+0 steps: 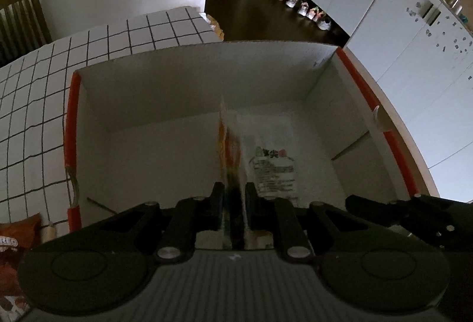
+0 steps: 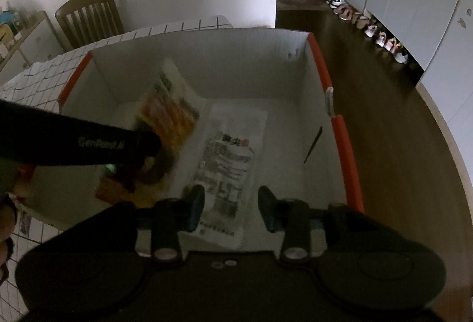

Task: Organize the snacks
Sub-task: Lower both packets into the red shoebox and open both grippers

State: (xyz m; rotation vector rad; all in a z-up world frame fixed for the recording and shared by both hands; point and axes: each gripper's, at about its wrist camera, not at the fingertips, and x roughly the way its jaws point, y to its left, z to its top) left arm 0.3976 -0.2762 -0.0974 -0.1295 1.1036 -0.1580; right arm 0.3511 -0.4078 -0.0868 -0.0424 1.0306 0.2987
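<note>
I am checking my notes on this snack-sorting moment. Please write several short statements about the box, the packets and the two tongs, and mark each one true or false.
1. The white cardboard box with orange-red edges stands on a white cloth with a black grid. True.
2. The box holds no snacks. False: a flat white snack packet with printed text lies on its floor.
3. The left tongs have an orange-and-yellow snack packet between them, on its edge. True.
4. The right tongs are clamped on the white packet. False: they stand open above it.
5. A brown Oreo bag lies inside the box. False: it lies outside, on the cloth.
</note>
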